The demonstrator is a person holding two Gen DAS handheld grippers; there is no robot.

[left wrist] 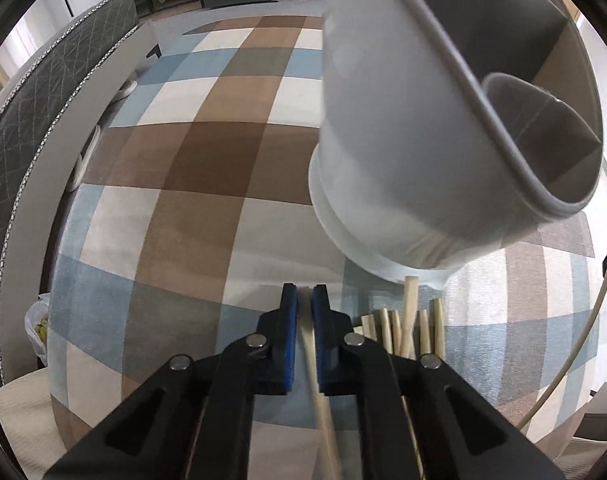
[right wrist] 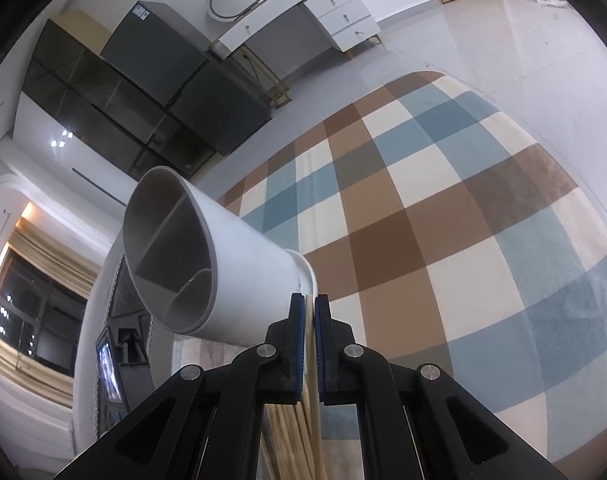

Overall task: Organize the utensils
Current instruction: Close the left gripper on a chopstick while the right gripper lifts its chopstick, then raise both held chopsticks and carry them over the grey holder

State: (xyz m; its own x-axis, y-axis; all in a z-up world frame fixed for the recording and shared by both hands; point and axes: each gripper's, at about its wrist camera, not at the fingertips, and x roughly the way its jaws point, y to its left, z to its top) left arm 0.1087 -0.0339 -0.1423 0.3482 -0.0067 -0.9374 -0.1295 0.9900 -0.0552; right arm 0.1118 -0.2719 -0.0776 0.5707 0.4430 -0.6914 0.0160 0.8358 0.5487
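Observation:
A white utensil holder [left wrist: 403, 152] with a grey divided inside stands on the checked rug, close ahead and to the right of my left gripper [left wrist: 304, 300]. The left gripper is shut on a pale wooden chopstick [left wrist: 315, 384]. Several loose wooden chopsticks [left wrist: 407, 328] lie on the rug just right of it, at the holder's base. In the right wrist view the holder [right wrist: 239, 276] is ahead to the left. My right gripper [right wrist: 309, 310] is shut on a wooden chopstick [right wrist: 313, 400], with more sticks below it.
The checked blue, brown and cream rug [left wrist: 207, 168] covers the floor. A grey patterned bed edge [left wrist: 35, 128] runs along the left. Dark cabinets [right wrist: 143, 92] and a white drawer desk [right wrist: 303, 4] stand by the far wall. A cable [left wrist: 575, 352] hangs at right.

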